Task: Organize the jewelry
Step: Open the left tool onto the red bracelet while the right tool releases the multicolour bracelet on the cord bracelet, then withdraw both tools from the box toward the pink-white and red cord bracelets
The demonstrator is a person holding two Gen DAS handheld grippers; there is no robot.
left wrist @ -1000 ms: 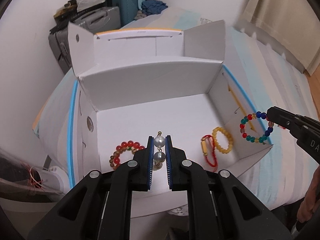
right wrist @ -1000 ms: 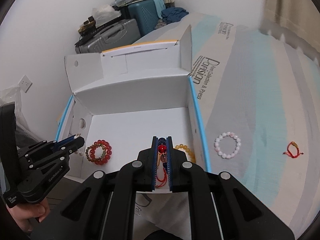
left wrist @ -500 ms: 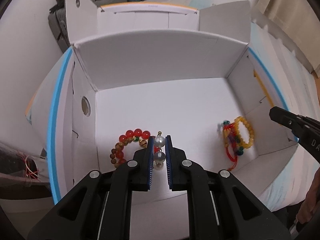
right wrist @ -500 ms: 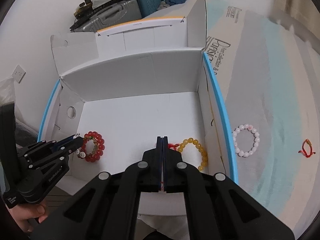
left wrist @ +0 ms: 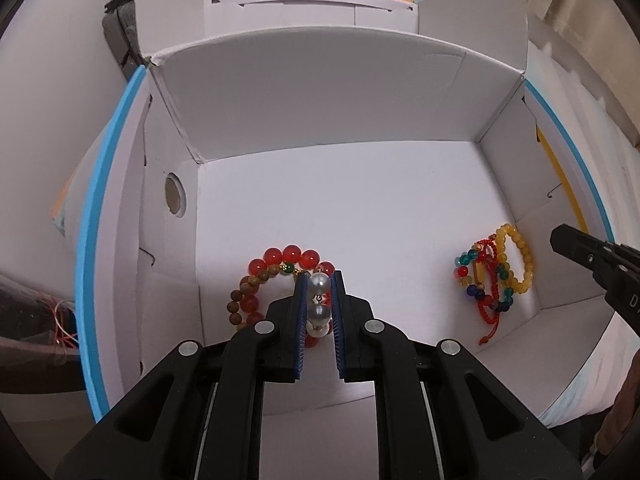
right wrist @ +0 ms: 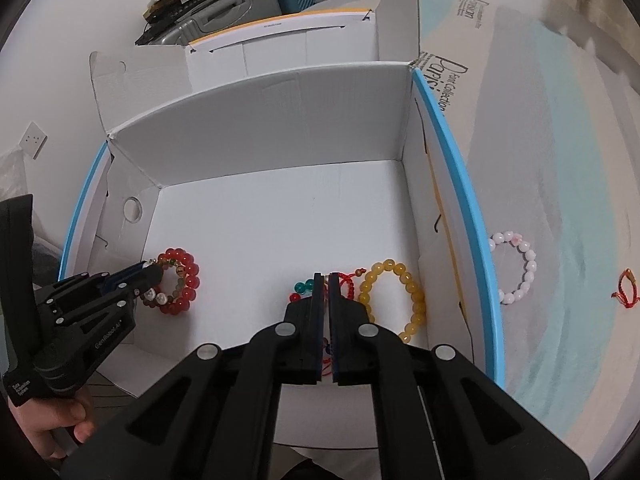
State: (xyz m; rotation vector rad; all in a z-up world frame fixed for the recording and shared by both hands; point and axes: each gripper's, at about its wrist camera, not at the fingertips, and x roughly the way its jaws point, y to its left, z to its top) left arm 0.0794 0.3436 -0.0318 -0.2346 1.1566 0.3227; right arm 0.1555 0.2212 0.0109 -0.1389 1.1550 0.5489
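While your left gripper [left wrist: 319, 280] hangs low over the white box [left wrist: 340, 216], its jaws easing apart around the pearl piece [left wrist: 319, 298], the pearls sit beside the red bead bracelet [left wrist: 280, 258], grouping them. Your right gripper [right wrist: 327, 280] is pressed shut and empty; the multicolour bead bracelet [left wrist: 480, 280] lies below, against the yellow bead bracelet [right wrist: 400, 300].

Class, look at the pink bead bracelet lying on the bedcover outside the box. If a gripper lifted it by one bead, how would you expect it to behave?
The pink bead bracelet is separate round beads on a loop, so it would probably sag rather than hold its ring shape. The beads look smooth and glossy, so narrow pads might slip. It looks light, and lying flat it seems unlikely to roll away.
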